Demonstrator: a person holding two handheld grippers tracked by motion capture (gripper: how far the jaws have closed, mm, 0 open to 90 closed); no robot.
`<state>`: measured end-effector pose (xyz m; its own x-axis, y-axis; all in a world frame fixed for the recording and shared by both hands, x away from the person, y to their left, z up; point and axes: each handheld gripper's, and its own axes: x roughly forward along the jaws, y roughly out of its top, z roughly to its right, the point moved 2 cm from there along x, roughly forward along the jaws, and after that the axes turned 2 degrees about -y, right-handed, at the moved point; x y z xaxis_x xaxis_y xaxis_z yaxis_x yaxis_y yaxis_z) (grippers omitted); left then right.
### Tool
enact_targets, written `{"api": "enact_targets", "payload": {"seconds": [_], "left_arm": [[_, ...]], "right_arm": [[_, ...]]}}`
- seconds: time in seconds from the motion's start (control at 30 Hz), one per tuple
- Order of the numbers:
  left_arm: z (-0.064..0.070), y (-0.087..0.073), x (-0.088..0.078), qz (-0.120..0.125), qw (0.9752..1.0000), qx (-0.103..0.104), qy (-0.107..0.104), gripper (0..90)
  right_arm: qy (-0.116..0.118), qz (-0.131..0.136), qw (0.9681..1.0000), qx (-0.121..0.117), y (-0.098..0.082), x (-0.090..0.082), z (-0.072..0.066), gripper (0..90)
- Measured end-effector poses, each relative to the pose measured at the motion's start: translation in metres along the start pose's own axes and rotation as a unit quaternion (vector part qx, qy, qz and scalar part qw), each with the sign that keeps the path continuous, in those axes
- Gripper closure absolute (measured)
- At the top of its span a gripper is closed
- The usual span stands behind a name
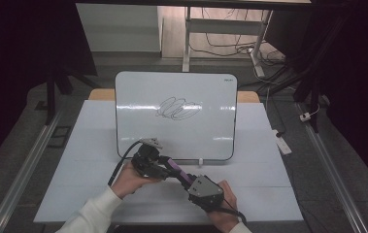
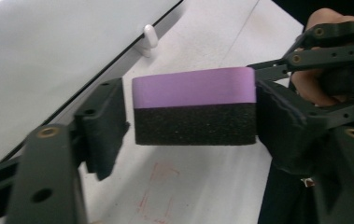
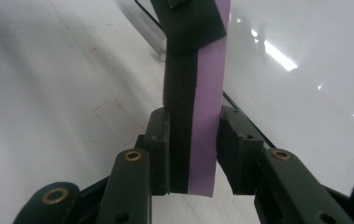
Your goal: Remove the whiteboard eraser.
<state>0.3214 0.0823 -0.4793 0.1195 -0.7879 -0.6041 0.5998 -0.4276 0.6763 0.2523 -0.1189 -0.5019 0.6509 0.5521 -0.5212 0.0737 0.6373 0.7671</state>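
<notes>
– High view first: eraser (image 1: pixel 176 170) where?
– Aloft just above the table (image 1: pixel 99 194), in front of the whiteboard (image 1: pixel 133 97), near its lower edge. Right gripper (image 1: pixel 187 178) clamped across the purple and felt faces at the near end.
– And the left gripper (image 1: pixel 161 162)?
– Jaws astride the eraser lengthwise. Left gripper view: 1 pad a sliver short of the far end, the other touching at the end near the right gripper. Not yet a grip, by the look of it.
– Long axis?
– From right gripper up-left toward left gripper, roughly along the board's bottom edge. Scribble (image 1: pixel 177 108) higher on the board, beyond both tools; left hand marginally nearer, probably.
– Anything readable?
– Small dark mark in the board's top right corner, too tiny to read. Faint red outlines on the table, no letters.
</notes>
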Motion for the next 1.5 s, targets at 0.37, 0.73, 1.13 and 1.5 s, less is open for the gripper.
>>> {"api": "enact_targets", "payload": {"seconds": [0.37, 0.73, 1.13, 1.5], "left_arm": [[-0.003, -0.004, -0.002, -0.008, 0.9999, -0.001, -0.011, 36.7], [-0.003, -0.008, -0.011, -0.011, 0.9993, 0.033, -0.008, 37.7], [-0.003, -0.011, -0.022, 0.007, 0.9981, 0.06, -0.011, 37.8], [0.003, -0.011, -0.02, 0.003, 0.995, 0.096, -0.027, 37.8]], "right_arm": [[0.009, 0.0, 0.9999, -0.011, 0.0, 0.001, -0.002, 64.7], [0.098, 0.031, 0.9906, 0.09, -0.003, -0.008, 0.025, 43.7], [0.148, 0.025, 0.9808, 0.125, -0.009, -0.009, 0.044, 33.4], [0.192, 0.03, 0.9693, 0.151, -0.007, -0.01, 0.052, 31.3]]}}
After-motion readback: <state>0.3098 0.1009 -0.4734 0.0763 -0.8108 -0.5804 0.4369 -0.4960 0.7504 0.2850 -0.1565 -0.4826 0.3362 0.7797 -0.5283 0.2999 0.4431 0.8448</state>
